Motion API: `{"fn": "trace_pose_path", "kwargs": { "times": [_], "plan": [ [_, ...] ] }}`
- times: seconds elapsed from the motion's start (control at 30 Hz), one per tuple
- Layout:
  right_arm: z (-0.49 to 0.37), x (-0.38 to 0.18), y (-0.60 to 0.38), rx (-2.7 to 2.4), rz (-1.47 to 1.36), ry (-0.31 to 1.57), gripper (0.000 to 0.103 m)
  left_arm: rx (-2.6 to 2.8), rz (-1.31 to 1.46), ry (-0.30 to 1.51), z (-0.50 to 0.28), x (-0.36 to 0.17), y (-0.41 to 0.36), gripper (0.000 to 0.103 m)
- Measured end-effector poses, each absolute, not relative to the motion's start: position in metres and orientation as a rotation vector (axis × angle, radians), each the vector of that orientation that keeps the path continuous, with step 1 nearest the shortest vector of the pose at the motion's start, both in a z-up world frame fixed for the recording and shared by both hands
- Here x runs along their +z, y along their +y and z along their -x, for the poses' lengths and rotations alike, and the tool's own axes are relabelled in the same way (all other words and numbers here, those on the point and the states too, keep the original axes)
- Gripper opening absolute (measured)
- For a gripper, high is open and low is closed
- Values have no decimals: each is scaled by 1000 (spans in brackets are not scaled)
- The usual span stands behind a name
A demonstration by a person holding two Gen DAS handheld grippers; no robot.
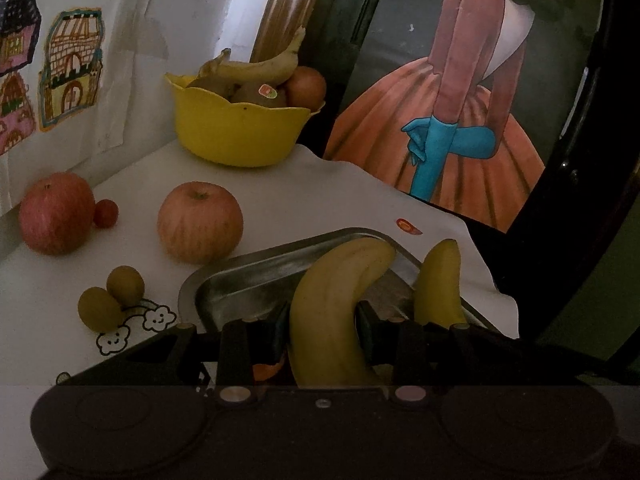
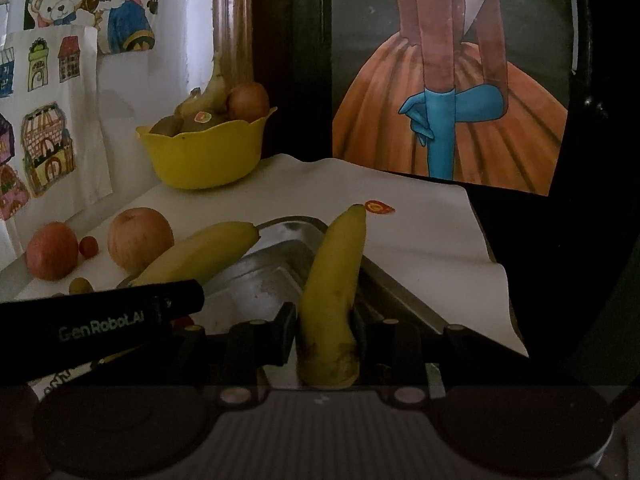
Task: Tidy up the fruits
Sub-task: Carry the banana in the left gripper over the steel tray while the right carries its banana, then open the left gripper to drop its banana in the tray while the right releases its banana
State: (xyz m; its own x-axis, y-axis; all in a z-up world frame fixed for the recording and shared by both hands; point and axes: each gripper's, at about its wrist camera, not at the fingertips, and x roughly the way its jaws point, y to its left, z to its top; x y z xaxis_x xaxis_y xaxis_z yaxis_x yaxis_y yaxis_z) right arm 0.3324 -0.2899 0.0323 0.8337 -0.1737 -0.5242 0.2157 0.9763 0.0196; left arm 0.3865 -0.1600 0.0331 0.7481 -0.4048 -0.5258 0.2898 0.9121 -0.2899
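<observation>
The left gripper (image 1: 322, 320) is clenched on a smooth, curved yellow banana (image 1: 332, 304); its tip arches over the near corner of a dull metal tray (image 1: 248, 268) with rounded corners and a scuffed floor. The right gripper (image 2: 324, 328) clamps a second banana (image 2: 334, 280), straighter, with dark bruising near its butt end; it slants up over the tray's right rim (image 2: 384, 280), its tip close to a small orange sticker (image 2: 378, 207) on the white cloth (image 2: 420, 232).

Left of the tray, on the cloth, lie two streaky red-pink apples (image 1: 200, 222) (image 1: 56, 212), a small red fruit (image 1: 106, 213) touching the farther apple, and two matte olive-green fruits (image 1: 112, 298) touching each other. At the back stands a yellow plastic bowl (image 1: 236, 132) with a scalloped rim, heaped with a brownish banana and other fruit.

The cloth's right edge is wavy and drops off to dark just beyond the tray. Bare cloth lies open between tray and bowl.
</observation>
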Motion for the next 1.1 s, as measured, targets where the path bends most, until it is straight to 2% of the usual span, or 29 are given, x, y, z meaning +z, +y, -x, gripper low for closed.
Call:
{"fn": "trace_pose_path", "kwargs": {
  "times": [0.4,0.53,0.83,0.97,1.03,1.1],
  "plan": [
    [-332,33,-289,-206,-65,548,34,-380,197,621,-389,32,-160,38],
    [-333,30,-288,-204,-54,554,37,-397,197,616,-390,31,-161,35],
    [-324,39,-293,-213,-70,508,48,-373,198,565,-384,41,-154,38],
    [-316,46,-293,-212,-77,468,58,-341,220,528,-379,50,-143,51],
    [-314,50,-294,-213,-79,453,64,-320,226,508,-376,55,-136,64],
    [-312,53,-293,-215,-78,435,70,-300,227,489,-372,58,-130,72]
  ]
}}
